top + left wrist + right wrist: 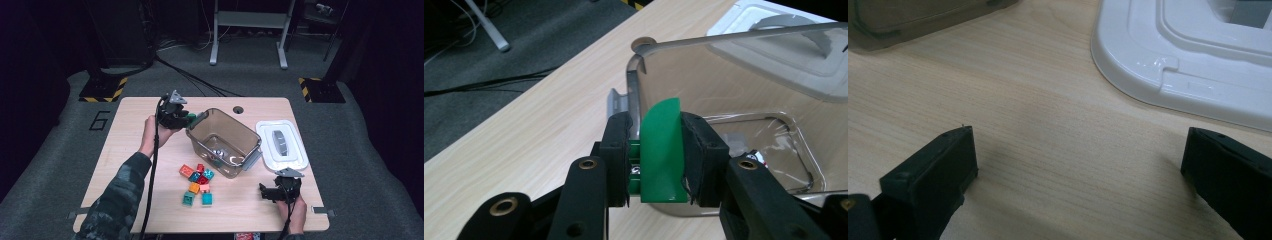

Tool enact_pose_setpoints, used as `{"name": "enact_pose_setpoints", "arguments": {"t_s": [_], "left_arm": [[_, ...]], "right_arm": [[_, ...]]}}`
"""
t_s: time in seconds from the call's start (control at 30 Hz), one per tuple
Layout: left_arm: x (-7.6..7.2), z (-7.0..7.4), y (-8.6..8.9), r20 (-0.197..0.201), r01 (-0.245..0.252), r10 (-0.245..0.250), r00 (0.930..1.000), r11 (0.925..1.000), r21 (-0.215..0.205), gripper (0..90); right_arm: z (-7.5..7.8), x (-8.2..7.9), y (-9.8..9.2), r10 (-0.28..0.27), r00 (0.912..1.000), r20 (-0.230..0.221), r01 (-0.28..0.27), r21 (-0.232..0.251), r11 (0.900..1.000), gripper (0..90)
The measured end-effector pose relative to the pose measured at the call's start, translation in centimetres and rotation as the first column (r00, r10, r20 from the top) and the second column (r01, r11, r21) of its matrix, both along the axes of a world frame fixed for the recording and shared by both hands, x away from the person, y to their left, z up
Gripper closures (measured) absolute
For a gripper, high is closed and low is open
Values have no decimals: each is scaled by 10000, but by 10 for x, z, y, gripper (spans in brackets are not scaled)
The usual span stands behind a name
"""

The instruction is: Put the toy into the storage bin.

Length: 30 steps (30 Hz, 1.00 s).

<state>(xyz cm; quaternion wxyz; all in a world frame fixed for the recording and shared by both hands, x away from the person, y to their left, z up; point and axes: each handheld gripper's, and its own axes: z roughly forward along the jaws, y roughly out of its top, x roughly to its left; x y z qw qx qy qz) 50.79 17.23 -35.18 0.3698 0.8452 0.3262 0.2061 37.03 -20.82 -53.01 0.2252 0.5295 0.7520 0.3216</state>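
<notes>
Left gripper (655,150) jaws pinch the green piece (661,150), held upright just over the near rim of the clear bin (223,142), likely to drop it in. Left forearm reaches in from the bin's left. Right gripper (1073,170) jaws spread, empty, low over the table (1048,130) beside the white lid (1188,55). Remaining blocks (198,184) sit on the table in front of the bin.
</notes>
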Motion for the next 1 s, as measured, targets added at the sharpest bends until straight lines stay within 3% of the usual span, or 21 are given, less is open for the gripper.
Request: {"name": "enact_pose_setpoints", "arguments": {"t_s": [0.4,0.63,0.83,1.0], "left_arm": [[0,-23,-25,-483,488,-466,9977,9978,451,660],[0,-30,-28,-782,647,-593,9952,9955,686,658],[-1,-33,-25,-857,562,-506,9950,9963,649,652],[-6,-29,-22,-803,262,-229,9965,9988,410,470]], "right_arm": [[0,0,0,-10,10000,8,10,3,10000,8],[0,0,0,-29,10000,3,29,-15,10000,8],[0,0,0,-12,10000,24,12,-37,10000,8],[0,0,0,19,10000,-4,-19,7,10000,8]]}}
